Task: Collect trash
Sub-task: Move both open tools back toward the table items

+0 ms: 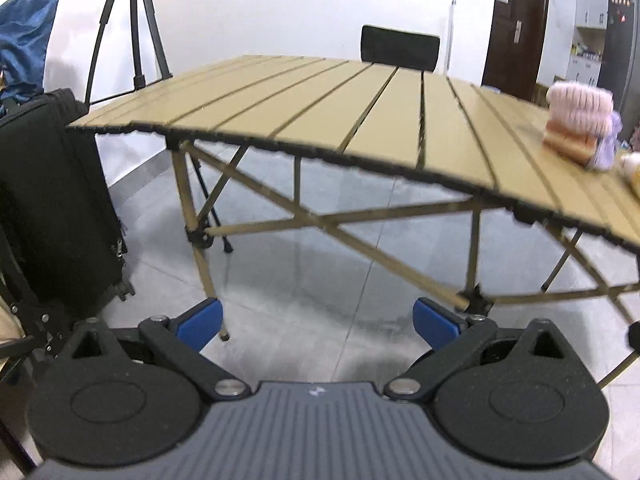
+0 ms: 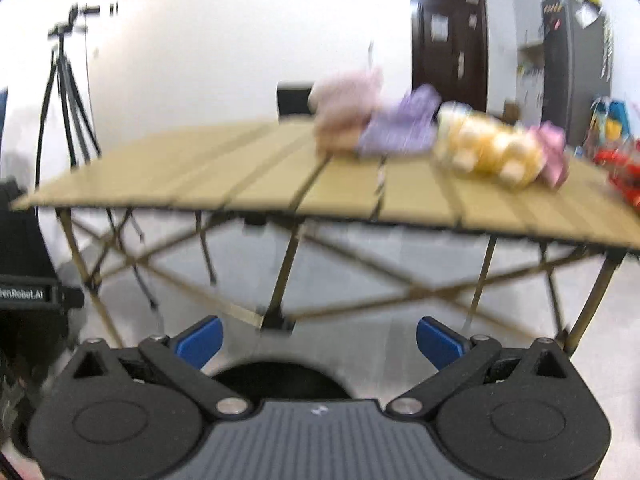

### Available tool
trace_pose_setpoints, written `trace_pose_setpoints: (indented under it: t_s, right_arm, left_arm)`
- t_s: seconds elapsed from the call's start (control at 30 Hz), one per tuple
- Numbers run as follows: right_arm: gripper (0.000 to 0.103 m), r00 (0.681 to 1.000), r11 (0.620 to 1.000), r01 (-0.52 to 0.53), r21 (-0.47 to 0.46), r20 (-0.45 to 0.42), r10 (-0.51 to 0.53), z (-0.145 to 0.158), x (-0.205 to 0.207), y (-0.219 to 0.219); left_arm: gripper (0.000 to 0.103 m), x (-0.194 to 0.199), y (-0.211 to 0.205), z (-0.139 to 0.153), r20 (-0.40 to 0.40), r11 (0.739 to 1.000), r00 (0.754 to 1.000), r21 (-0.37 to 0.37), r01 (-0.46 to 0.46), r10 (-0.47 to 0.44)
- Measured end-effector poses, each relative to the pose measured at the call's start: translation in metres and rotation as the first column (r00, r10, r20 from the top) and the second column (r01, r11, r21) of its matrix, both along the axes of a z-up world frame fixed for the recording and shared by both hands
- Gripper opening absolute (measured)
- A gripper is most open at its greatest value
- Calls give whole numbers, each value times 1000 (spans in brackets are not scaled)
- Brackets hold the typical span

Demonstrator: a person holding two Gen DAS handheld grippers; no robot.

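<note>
Left gripper (image 1: 318, 326): blue fingertips (image 1: 200, 326) on black jointed links, silver pivot screws (image 1: 230, 387), round black discs with triangular cut-outs, ribbed grey body bearing a small white mark. Right gripper (image 2: 319, 340): same blue tips, black links, silver screws, ribbed grey body.

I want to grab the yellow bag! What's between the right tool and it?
In the right wrist view, only floor and the table's near edge lie between the open right tool and the yellow bag, then bare tabletop.
</note>
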State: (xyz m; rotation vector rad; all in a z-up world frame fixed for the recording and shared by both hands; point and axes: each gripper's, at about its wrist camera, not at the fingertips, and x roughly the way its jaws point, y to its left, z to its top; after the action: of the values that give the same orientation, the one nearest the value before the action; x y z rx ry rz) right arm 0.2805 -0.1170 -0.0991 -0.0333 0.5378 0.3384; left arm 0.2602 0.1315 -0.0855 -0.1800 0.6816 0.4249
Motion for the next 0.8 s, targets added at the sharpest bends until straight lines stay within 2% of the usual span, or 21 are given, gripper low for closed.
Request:
trace_pose_setpoints:
  t_s: [0.13,0.3,0.4,0.57,0.8]
  right_arm:
    - [103,994,998,54,39,95,-58,20,10,-27]
    - [103,976,986,136,93,158,-149,36,35,-63]
    - [103,967,976,190,103,149,-205,38,59,-85]
    - [103,951,955,248,161,147,-272,38,89,-102]
    - [103,930,943,274,188,198,-309,43,119,-93]
  left_arm:
    - [103,12,-11,19,42,1000,999,12,22,-22]
    - [103,30,-29,32,64,999,997,9,51,-51]
    - [103,47,-39,40,65,997,995,-14,76,-75]
    - [103,75,-58,58,119,994,988,-10,105,-103]
    - [103,115,-79,63,130,988,981,-42,149,-143]
